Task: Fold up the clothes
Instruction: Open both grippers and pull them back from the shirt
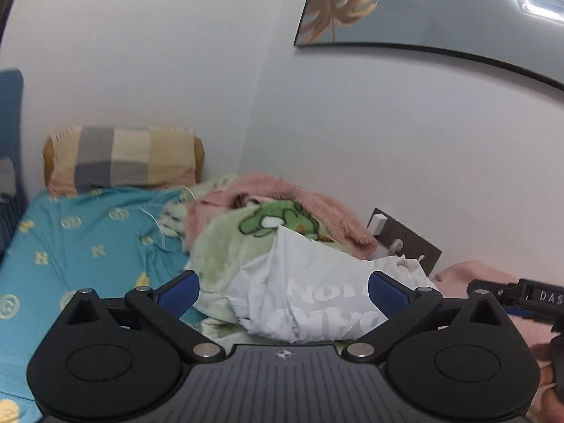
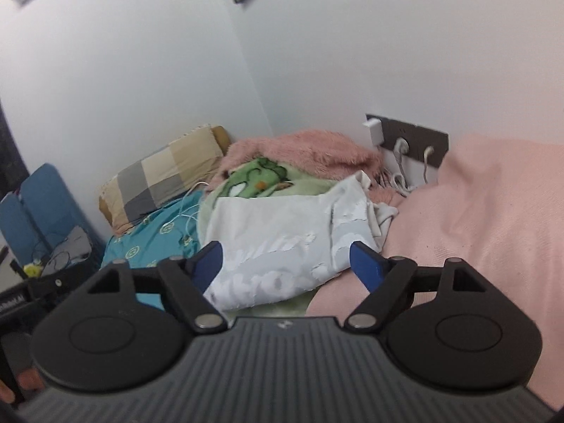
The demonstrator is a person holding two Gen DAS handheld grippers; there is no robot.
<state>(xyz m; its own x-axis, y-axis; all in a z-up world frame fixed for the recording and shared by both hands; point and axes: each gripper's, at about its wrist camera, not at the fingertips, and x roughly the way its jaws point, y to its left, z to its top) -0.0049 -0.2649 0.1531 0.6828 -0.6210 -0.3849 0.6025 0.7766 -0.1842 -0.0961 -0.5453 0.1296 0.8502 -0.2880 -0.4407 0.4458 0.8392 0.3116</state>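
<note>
Both sets of jaws spread wide, nothing pinched: left gripper (image 1: 283, 290) and right gripper (image 2: 286, 264) each show blue pads apart w/ the garment only in front, not between pads in contact. White T-shirt (image 1: 310, 292) w/ pale printed letters lying crumpled on top of green cartoon fleece blanket (image 1: 225, 243), near the wall side of the bed; pink fluffy blanket (image 2: 306, 155) behind it, pink cover (image 2: 476, 218) to the right, teal patterned sheet (image 1: 77, 246) to the left. Checked pillow (image 1: 123, 158) against the wall corner, well apart from the shirt. Wall socket panel (image 2: 409, 137) w/ white plugs just behind the pile; thin white cable (image 2: 190, 211) trailing over the sheet beside the blanket. Judged by look: shirt thin, light, very soft, no stiffness, so likely to sag and bunch when lifted, and may drag the fleece under it if pinched too deep. Printed area prob. a bit stiffer and tackier than plain cloth. Best hold, as judgement: two separate edge points, e.g. shoulder seams or hem corners, one per gripper, top layer only. Collar and sleeves not clearly told apart in the heap, so edges need finding first. Folding itself not yet done.
</note>
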